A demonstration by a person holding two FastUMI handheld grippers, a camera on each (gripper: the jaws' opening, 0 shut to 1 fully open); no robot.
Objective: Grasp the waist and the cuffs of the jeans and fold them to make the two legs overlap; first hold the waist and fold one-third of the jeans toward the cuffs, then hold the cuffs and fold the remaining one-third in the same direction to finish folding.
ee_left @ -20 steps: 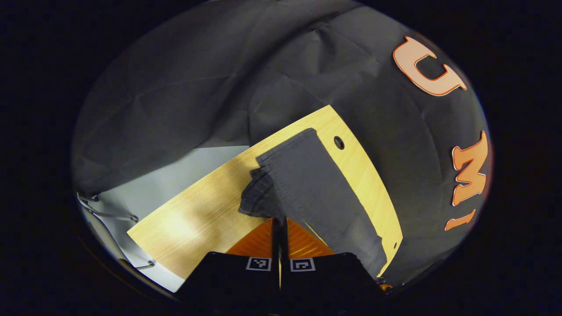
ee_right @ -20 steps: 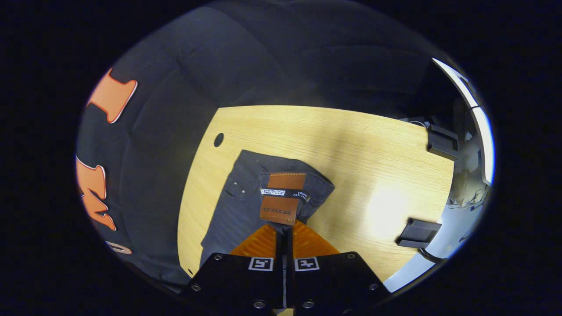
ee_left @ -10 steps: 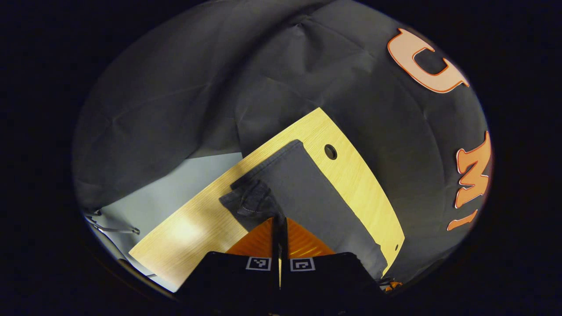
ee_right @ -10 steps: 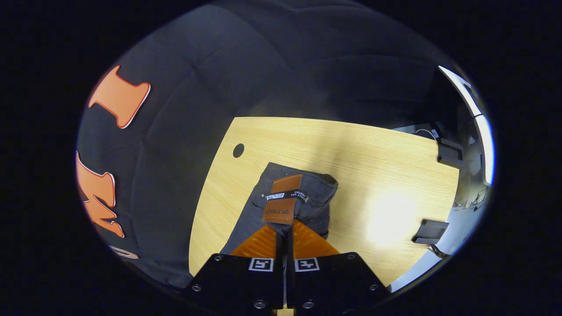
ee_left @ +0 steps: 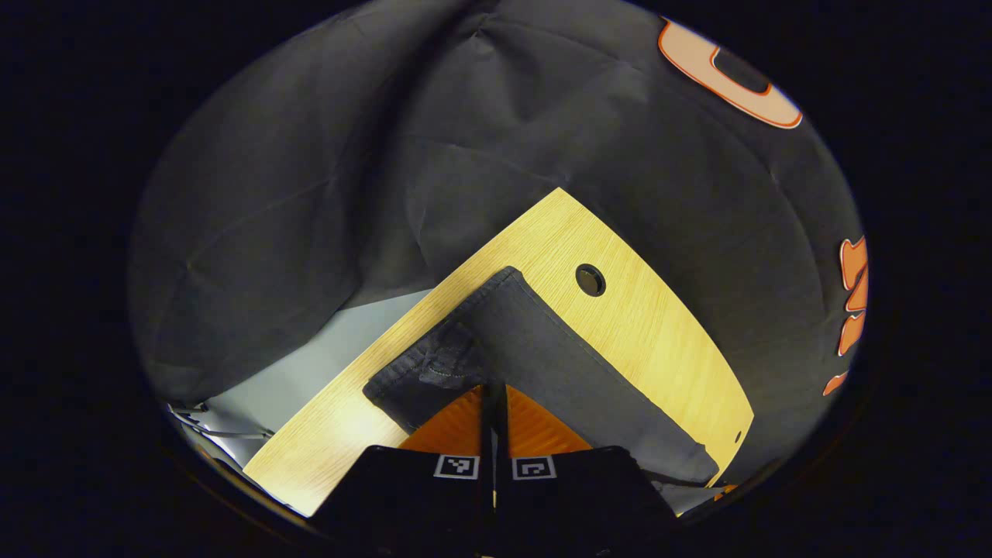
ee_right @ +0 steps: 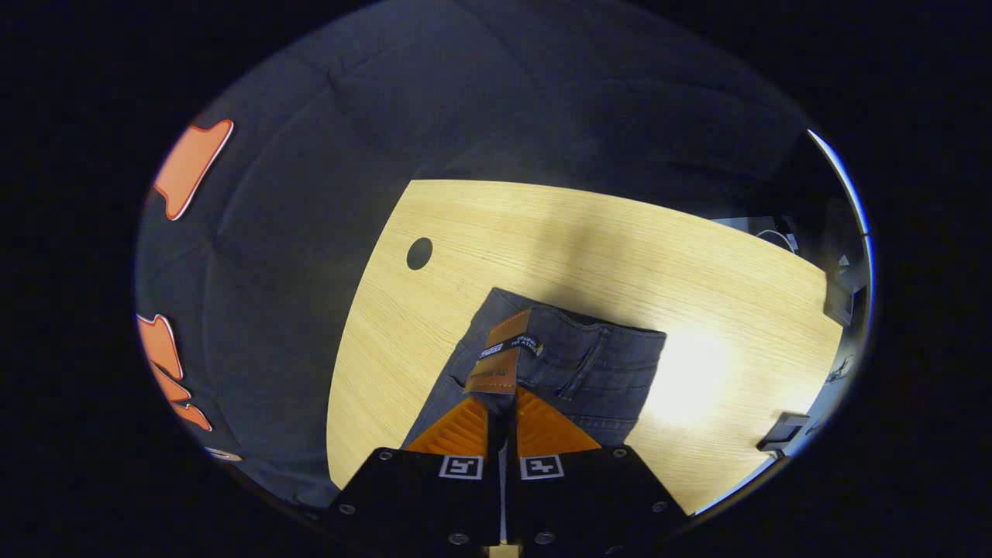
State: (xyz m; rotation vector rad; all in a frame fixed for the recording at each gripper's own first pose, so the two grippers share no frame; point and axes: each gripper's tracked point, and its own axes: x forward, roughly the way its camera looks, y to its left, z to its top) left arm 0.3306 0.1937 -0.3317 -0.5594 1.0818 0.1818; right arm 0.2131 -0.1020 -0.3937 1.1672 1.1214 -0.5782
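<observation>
Nearest in the left gripper view, the left hand-held gripper [ee_left: 494,395] has its two fingers drawn almost together on a bunched edge of the dark jeans [ee_left: 542,364]; it appears to pinch the cloth between them. In the right gripper view the right hand-held gripper [ee_right: 502,403] is likewise closed narrow on the waist [ee_right: 577,360], gripping just beneath the tan leather patch [ee_right: 496,364].

Over the last second both have come down toward the tabletop [ee_left: 651,341]. The waist, which a second ago hung crumpled and lifted with the patch facing the camera, now lies spread out nearly flat on the rest of the jeans, its belt loops and seams plain to see. In the left gripper view the held corner has sunk from a raised, puckered fold to lie low against the wood, and the leg runs long and smooth to the far right edge.

Judging from this, the first fold, waist carried toward the cuffs, is being laid down and is close to finished; the next step would be to let go and move to the cuffs.

Farther off, the round cable hole [ee_right: 419,253] sits in bare wood beyond the jeans, well apart from them, and the booth's black cloth wall [ee_right: 310,194] rises behind.
</observation>
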